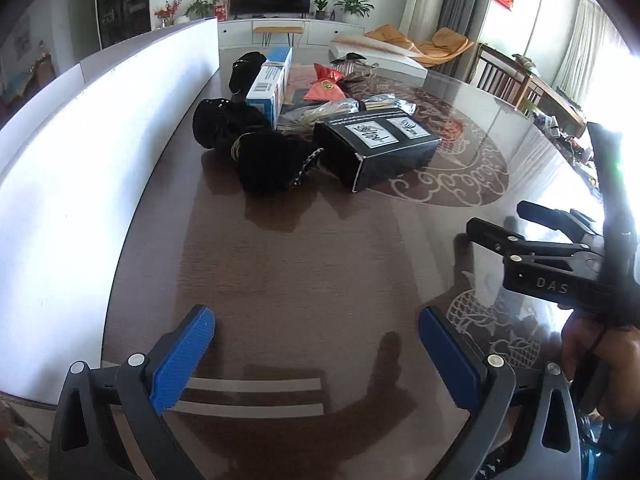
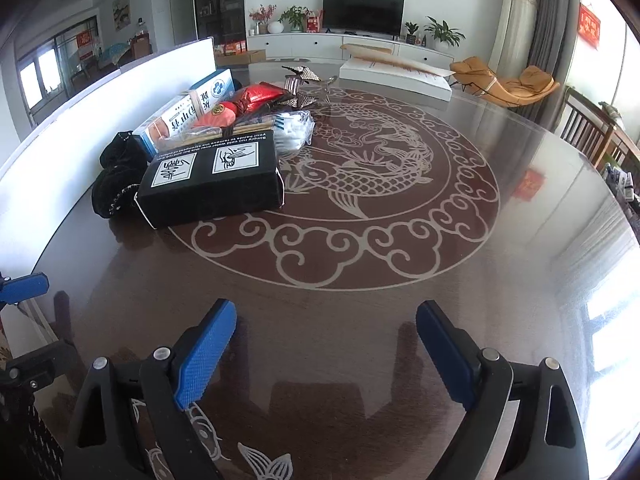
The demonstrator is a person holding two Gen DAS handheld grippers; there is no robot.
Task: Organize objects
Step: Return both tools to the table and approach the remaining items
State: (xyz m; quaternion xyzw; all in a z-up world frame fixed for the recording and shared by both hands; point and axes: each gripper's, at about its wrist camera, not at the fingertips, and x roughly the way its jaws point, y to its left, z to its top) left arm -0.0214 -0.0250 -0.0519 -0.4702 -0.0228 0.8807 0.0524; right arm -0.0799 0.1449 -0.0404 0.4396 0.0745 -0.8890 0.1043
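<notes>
Two hand-held grippers hang over a glossy brown table [image 2: 360, 320], each with its blue pads spread wide and nothing between them. The left gripper [image 1: 316, 344] is cut off at the bottom edge of its own view; in the right wrist view only one blue tip of it shows at the left border. The right gripper [image 2: 326, 344] appears in the left wrist view from the side, its far finger partly hidden and the hand [image 1: 608, 356] holding it cropped at the frame's edge. Farther out, beside a white partition [image 1: 100, 128], the clutter sits in a tight cluster: a black box [image 2: 212, 180] with two white labels nearest, black fuzzy pouches [image 1: 260, 160] just left of it, their shapes hard to make out, then a blue-and-white carton [image 1: 270, 80], a red pouch [image 1: 326, 86] and clear-wrapped items half hidden behind the box. A long white box [image 2: 396, 76] lies at the table's far edge, well apart.
</notes>
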